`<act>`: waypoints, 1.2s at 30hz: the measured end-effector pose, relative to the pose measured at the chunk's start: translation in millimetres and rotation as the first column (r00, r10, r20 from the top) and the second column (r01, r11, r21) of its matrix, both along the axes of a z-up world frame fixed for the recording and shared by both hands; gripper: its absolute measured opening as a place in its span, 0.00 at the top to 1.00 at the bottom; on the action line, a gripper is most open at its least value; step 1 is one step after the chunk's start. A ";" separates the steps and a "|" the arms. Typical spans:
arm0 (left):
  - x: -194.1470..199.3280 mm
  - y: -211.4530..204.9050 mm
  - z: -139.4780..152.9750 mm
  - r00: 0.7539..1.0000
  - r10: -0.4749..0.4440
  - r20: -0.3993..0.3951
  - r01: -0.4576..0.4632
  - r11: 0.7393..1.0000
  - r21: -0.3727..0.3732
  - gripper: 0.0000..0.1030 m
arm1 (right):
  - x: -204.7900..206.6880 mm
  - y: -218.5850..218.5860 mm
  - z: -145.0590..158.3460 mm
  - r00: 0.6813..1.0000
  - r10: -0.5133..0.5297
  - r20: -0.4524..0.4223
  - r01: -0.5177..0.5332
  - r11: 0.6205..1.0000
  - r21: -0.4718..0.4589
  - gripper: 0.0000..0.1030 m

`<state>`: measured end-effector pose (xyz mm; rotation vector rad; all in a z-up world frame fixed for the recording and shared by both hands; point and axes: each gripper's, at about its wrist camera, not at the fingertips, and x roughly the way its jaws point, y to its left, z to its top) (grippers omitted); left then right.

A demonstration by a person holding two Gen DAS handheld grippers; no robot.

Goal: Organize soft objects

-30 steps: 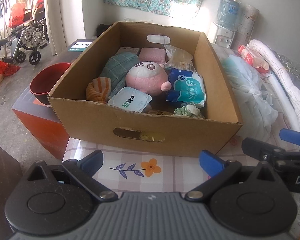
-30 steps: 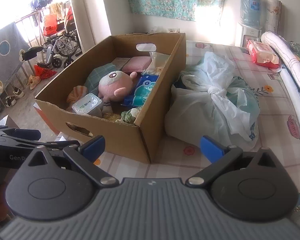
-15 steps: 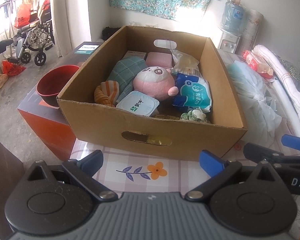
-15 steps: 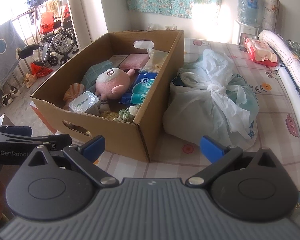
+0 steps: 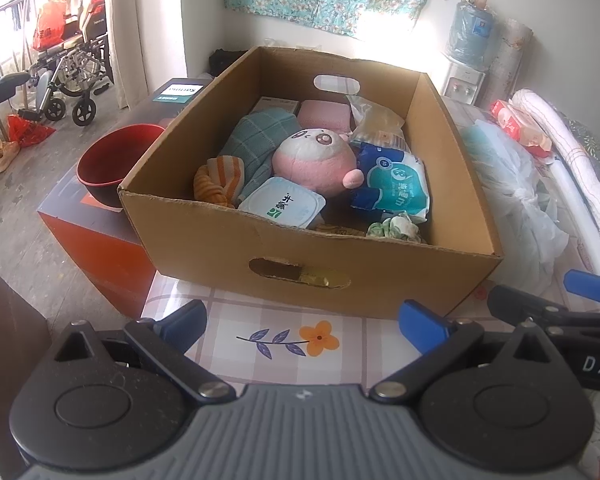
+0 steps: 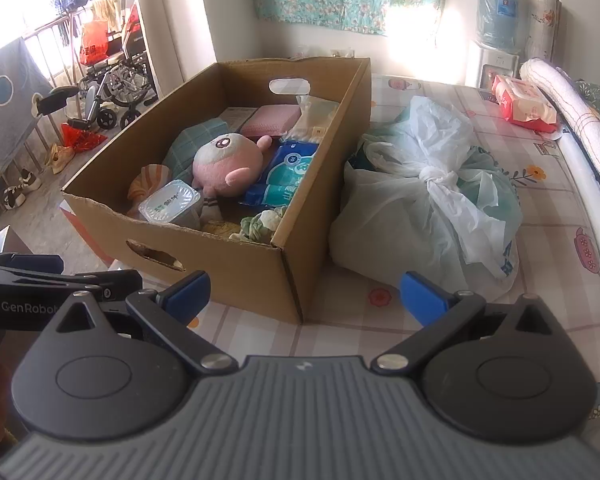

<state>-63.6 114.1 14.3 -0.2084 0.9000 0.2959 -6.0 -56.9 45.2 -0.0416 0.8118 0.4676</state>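
An open cardboard box [image 5: 236,236] [image 6: 260,272] stands on the flowered tablecloth. Inside lie a pink plush toy [image 5: 314,160] [image 6: 226,162], a teal checked cloth [image 5: 256,140], an orange striped cloth [image 5: 218,178], a blue tissue pack [image 5: 396,190] [image 6: 286,178], a white wipes tub [image 5: 284,208] [image 6: 172,202], a pink sponge block [image 5: 324,114] and a crumpled green-white cloth [image 5: 394,228]. My left gripper [image 5: 302,322] hangs open in front of the box's near wall, holding nothing. My right gripper [image 6: 304,294] is open too, empty, near the box's right front corner.
A knotted white plastic bag [image 6: 428,200] full of soft stuff lies right of the box. A red basin [image 5: 114,160] sits on an orange-black carton [image 5: 92,248] at the left. A red wipes pack [image 6: 526,102] and rolled bedding [image 6: 572,120] lie far right. A wheelchair [image 5: 66,76] stands beyond.
Both grippers have drawn back and risen a little from the box, so it looks smaller and sits further off. Both stayed open; nothing in the box moved.
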 end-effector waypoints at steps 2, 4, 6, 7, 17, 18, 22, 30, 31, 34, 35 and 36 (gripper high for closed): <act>0.1 0.3 -0.1 1.000 0.000 0.000 0.000 1.000 -0.001 0.00 | -0.2 0.0 0.0 1.000 0.000 0.001 0.000 1.000 0.000 0.01; 0.2 0.3 -0.4 1.000 0.000 -0.002 0.000 1.000 -0.002 0.00 | 0.2 -0.6 -0.1 1.000 0.000 0.001 0.000 1.000 -0.001 0.01; 0.3 0.5 -0.5 1.000 0.000 -0.004 0.000 1.000 -0.006 0.00 | 0.0 -0.2 0.0 1.000 -0.001 0.001 0.001 1.000 -0.001 0.01; 0.2 0.4 -0.3 1.000 0.000 -0.004 0.000 1.000 -0.008 0.00 | 0.2 -0.4 0.0 1.000 0.000 0.001 0.000 1.000 0.001 0.01; 0.4 0.2 -0.1 1.000 0.001 -0.005 -0.001 1.000 -0.007 0.00 | 0.5 -0.6 -0.4 1.000 0.000 0.000 0.000 1.000 0.001 0.01; 0.4 0.2 -0.1 1.000 0.000 -0.005 0.000 1.000 -0.007 0.00 | 0.5 -0.6 -0.4 1.000 0.000 0.001 0.000 1.000 0.001 0.01; 0.9 0.2 0.4 1.000 0.001 -0.006 -0.001 1.000 -0.008 0.00 | 0.9 0.0 -0.3 1.000 0.001 0.000 -0.001 1.000 0.000 0.01; 0.9 0.1 0.4 1.000 0.001 -0.006 -0.001 1.000 -0.007 0.00 | 0.8 1.3 -0.2 1.000 0.001 -0.002 -0.001 1.000 0.001 0.01; 0.9 0.1 0.4 1.000 0.001 -0.006 -0.001 1.000 -0.007 0.00 | 0.9 1.2 -0.2 1.000 0.001 -0.001 -0.001 1.000 0.001 0.01; 0.8 0.3 0.4 1.000 0.001 -0.006 -0.001 1.000 -0.008 0.00 | 1.1 0.6 -0.4 1.000 0.001 0.000 -0.001 1.000 0.000 0.01; 0.9 0.1 0.2 1.000 0.001 -0.007 -0.001 1.000 -0.008 0.00 | 0.9 1.2 -0.2 1.000 0.001 0.000 -0.001 1.000 0.000 0.01; 0.9 0.0 0.2 1.000 0.001 -0.007 -0.001 1.000 -0.007 0.00 | 0.9 1.3 -0.3 1.000 0.001 0.000 -0.001 1.000 0.000 0.01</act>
